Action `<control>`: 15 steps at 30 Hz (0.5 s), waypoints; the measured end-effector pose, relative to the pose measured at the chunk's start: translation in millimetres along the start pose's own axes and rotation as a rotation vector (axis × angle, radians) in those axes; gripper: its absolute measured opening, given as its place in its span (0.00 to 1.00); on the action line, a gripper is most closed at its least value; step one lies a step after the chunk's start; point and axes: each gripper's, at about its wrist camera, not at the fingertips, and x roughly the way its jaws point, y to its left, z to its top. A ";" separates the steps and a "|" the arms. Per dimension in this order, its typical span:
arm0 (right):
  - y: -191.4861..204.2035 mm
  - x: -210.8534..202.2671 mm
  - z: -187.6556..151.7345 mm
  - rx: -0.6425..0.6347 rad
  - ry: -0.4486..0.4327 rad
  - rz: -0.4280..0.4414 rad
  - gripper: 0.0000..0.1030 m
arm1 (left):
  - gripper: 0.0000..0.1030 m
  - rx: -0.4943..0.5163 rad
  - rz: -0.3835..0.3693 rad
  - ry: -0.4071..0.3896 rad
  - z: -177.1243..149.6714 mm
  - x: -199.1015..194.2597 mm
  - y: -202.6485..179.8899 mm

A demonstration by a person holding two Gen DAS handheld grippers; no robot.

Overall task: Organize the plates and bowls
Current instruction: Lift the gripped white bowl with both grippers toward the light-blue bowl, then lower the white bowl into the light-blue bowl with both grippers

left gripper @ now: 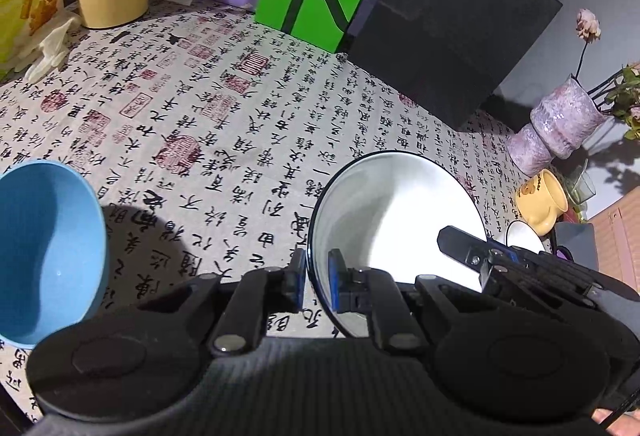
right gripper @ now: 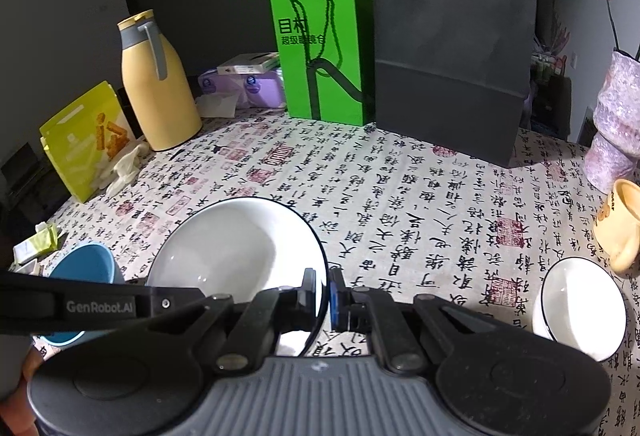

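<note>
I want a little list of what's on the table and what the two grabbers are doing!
held: big white bowl, lifted and tilted
left gripper: shut on the bowl's left rim
right gripper: shut on the bowl's right rim
left of it: blue bowl
right of it: small white bowl, yellow mug, purple vase
at the back: yellow flask, green bag, black bag
cover: tablecloth with black writing

White dark-rimmed plate (left gripper: 396, 212) tilted, beside blue bowl (left gripper: 44, 248).
</note>
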 end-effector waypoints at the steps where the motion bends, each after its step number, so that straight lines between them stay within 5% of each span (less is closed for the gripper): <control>1: 3.0 -0.4 0.4 -0.003 -0.001 0.001 0.06 | 0.11 -0.005 -0.001 -0.003 0.0 -1.8 2.6; 15: 38.4 -4.6 0.7 -0.036 -0.007 0.013 0.06 | 0.11 -0.041 -0.003 -0.034 -2.3 -25.8 33.9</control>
